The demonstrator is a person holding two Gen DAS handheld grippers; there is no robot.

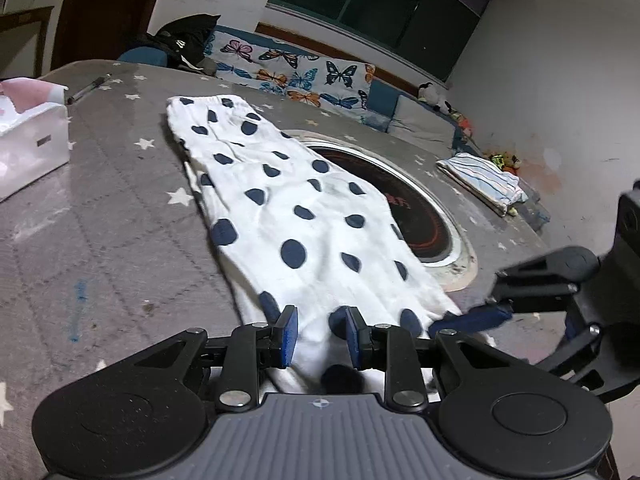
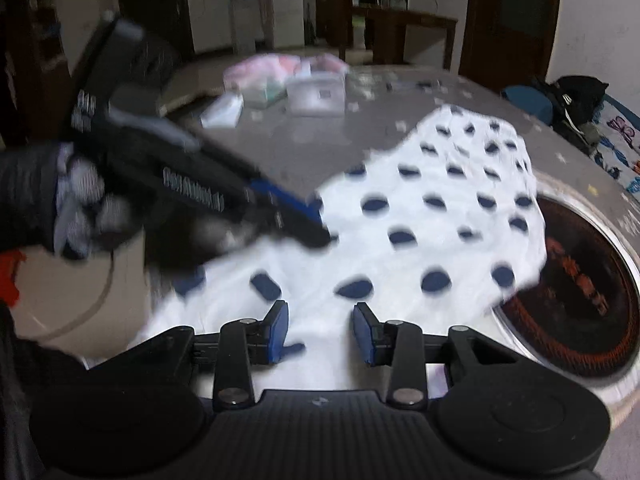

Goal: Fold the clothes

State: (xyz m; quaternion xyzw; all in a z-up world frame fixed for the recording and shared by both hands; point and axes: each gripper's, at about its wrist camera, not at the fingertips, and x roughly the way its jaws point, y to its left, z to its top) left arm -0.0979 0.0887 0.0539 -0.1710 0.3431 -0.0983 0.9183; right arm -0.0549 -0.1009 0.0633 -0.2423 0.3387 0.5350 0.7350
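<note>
Star-print table [image 1: 120,208]: polka-dot garment [image 1: 304,216] lying flat for folding; left gripper [image 1: 320,336] and right gripper [image 2: 320,332] hovering spread apart at its near hem.

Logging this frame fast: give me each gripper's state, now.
Left gripper: open, jaws astride the near edge of the polka-dot garment.
Right gripper: open, over the same garment, gripping nothing.

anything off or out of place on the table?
Yes: the white garment with navy polka dots lies partly over the round black cooktop set in the grey star-print table, covering its left edge. A blue mark stains the cloth near the front.
</note>
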